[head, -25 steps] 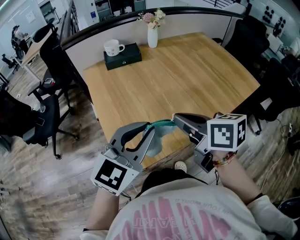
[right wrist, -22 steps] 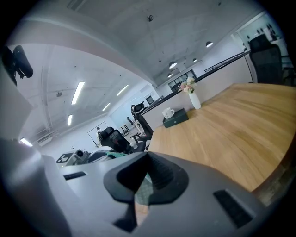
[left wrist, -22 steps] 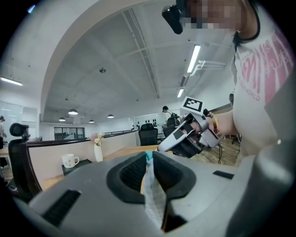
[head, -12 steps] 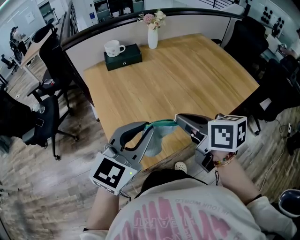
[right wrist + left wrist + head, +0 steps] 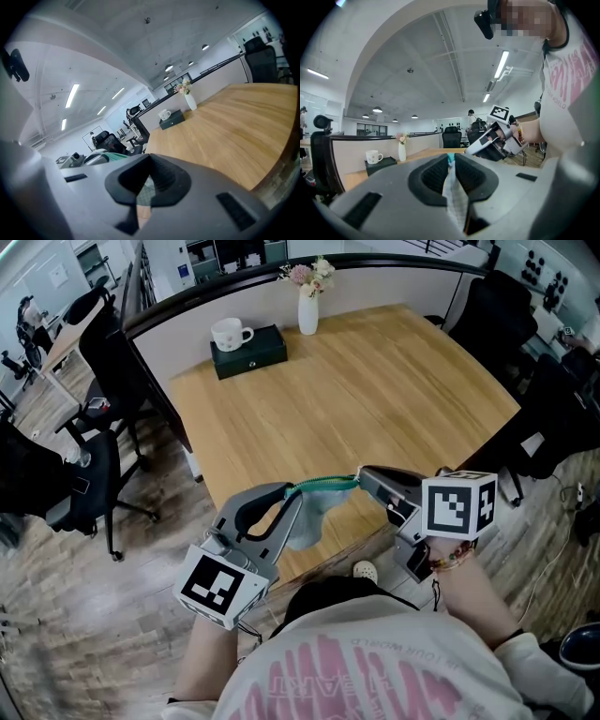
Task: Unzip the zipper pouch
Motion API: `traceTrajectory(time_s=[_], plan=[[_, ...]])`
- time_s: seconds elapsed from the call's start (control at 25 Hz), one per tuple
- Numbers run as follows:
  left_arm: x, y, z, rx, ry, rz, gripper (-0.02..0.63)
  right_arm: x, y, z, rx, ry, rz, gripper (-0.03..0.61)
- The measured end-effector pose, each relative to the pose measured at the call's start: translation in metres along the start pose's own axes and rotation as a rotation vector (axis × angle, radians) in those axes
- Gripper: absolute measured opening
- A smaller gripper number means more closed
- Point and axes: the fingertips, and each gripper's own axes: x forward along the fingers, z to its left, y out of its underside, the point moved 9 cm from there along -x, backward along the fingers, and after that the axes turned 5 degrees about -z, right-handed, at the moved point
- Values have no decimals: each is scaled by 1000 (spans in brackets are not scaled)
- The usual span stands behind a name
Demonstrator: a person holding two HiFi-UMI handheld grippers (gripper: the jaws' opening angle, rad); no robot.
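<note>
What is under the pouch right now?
The near edge of the wooden table lies under the pouch, which hangs between the left gripper and the right gripper. The patch of table directly beneath its fabric is covered, so whether they touch cannot be told.

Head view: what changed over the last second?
The left gripper eased slightly left, away from the right gripper, so the green zipper strung between them looks a bit longer. Both stay clamped on the pouch. The mug, vase and box on the table did not move.
</note>
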Motion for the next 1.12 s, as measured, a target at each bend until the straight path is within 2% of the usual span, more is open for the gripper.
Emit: traceTrajectory(time_s=[0.48,1.12], plan=[[-16,-5,2,-9,22,-18,48,-14,8,8,-26,80,-30,-3],[-10,-3,2,-35,33,-2,48,-25,7,-8,7,113,-45,-3]])
